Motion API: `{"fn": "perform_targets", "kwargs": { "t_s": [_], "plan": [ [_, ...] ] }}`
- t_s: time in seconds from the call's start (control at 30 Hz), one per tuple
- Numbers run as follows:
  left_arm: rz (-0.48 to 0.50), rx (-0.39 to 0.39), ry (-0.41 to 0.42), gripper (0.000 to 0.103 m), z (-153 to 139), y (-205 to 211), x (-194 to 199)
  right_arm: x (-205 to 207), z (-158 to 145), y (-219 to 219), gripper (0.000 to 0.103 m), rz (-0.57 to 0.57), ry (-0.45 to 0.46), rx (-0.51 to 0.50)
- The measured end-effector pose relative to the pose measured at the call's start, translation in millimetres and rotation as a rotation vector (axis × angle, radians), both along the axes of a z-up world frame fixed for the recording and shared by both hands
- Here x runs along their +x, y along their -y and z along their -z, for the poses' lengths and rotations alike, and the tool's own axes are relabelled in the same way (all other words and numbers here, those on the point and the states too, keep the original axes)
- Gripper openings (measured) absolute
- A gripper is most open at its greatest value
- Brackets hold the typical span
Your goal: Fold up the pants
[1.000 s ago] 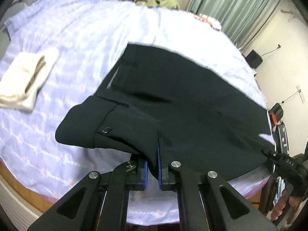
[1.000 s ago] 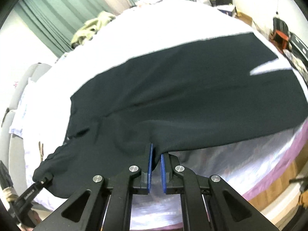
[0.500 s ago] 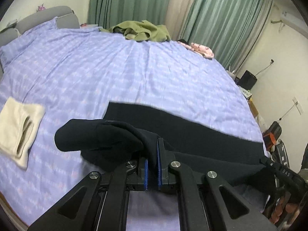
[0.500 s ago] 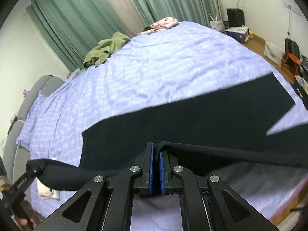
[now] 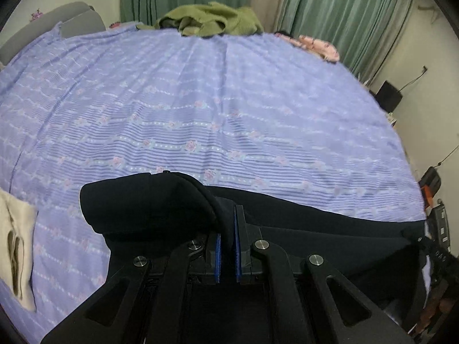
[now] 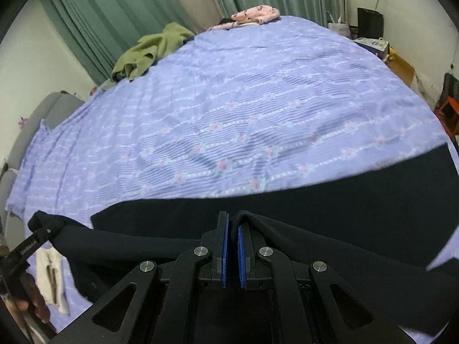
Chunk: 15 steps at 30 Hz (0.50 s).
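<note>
The black pants [image 5: 315, 229] [image 6: 344, 200] lie across the near edge of the lilac bed. My left gripper [image 5: 226, 229] is shut on the waist end, and a lifted fold of black cloth [image 5: 149, 200] bulges to its left. My right gripper [image 6: 232, 229] is shut on a raised ridge of the pants further along the legs. The leg end [image 6: 424, 172] lies flat at the right. Each gripper shows at the edge of the other's view, the right one [image 5: 436, 252] and the left one [image 6: 31, 243].
The bed sheet [image 5: 215, 109] stretches far ahead. A folded cream garment [image 5: 17, 246] [image 6: 51, 275] lies at the left. An olive garment [image 5: 209, 18] and a pink one [image 5: 318, 46] lie at the far edge by green curtains. Bags and boxes [image 6: 373, 43] stand on the floor at the right.
Both grippers have lifted the near edge of the pants and carried it forward over the rest. The visible spread of pants has shrunk to a narrow band.
</note>
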<state>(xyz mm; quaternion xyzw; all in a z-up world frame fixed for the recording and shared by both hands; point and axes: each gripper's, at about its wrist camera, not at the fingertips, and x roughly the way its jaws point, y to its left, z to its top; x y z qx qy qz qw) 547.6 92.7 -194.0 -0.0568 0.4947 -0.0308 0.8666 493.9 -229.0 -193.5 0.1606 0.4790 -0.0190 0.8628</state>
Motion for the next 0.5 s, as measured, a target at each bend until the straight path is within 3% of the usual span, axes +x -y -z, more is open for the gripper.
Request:
{"fn": "perform_targets", "kwargs": {
  "t_s": [0.2,0.33,0.37,0.4,0.43,0.47,0.5],
  "plan": [
    [0.039,0.074,-0.099,0.009,45.7,12.3,47.4,43.6,33.6,-7.6,0.007,-0.05,-0.074,-0.051],
    [0.038,0.116,-0.149,0.015,58.1,18.5,62.1,59.2,53.3,-5.6,0.008,-0.075,-0.142,-0.06],
    [0.03,0.119,-0.154,0.021,56.5,19.9,63.1,60.1,54.0,-5.7,0.013,-0.08,-0.15,-0.058],
    [0.026,0.124,-0.146,0.03,53.6,20.1,62.4,60.0,52.9,-6.0,0.026,-0.087,-0.149,-0.053],
    [0.022,0.138,-0.122,0.057,47.2,21.6,60.0,57.9,48.4,-6.9,0.035,-0.092,-0.135,-0.051],
    [0.02,0.16,-0.081,0.072,36.9,24.9,54.1,55.0,42.5,-8.1,0.052,-0.096,-0.111,-0.054],
    [0.027,0.168,-0.052,0.072,28.9,27.1,49.0,52.1,35.9,-9.3,0.062,-0.098,-0.087,-0.065]
  ]
}}
